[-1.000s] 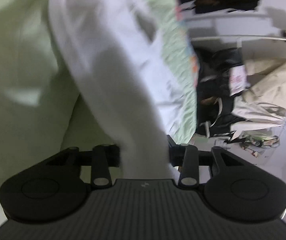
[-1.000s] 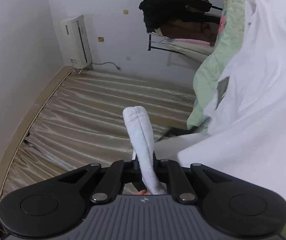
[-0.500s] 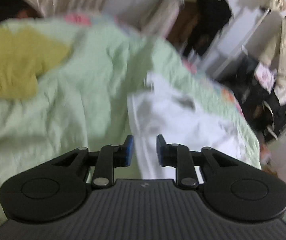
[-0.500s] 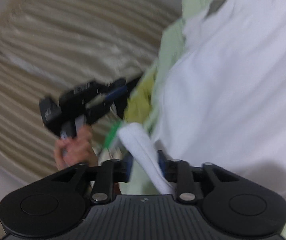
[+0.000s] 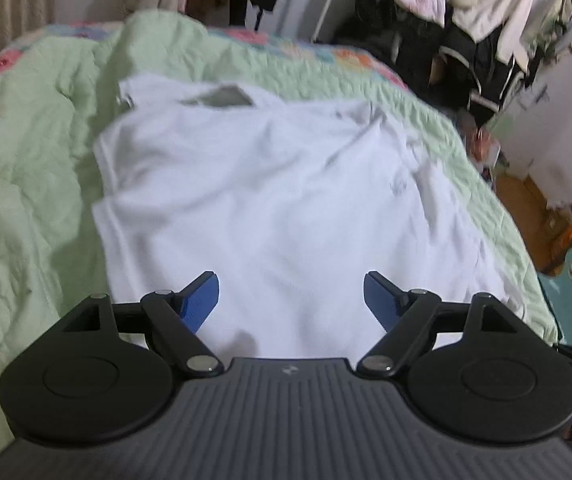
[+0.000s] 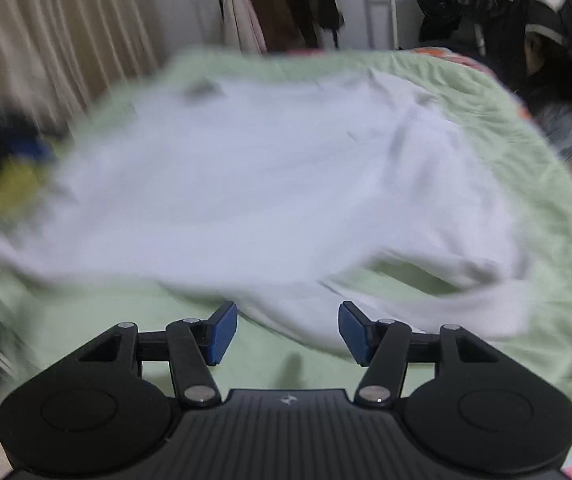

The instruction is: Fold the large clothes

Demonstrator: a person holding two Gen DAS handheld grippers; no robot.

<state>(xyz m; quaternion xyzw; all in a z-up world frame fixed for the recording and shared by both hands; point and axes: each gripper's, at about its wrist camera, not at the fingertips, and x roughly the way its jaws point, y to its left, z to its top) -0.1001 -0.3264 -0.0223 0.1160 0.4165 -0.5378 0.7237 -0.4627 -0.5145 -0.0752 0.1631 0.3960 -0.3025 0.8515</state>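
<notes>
White shirt now out of both tools, seemingly flat on green quilt; left tool and right tool opening, empty.

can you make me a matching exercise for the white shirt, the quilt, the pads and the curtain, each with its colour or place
Column one:
1. white cotton shirt
2. quilted bed cover
3. gripper pads
4. pleated curtain

Column two:
a. beige, hanging behind the bed
b. blue
c. spread out on the bed cover
d. pale green

Pairs: 1-c, 2-d, 3-b, 4-a
</notes>
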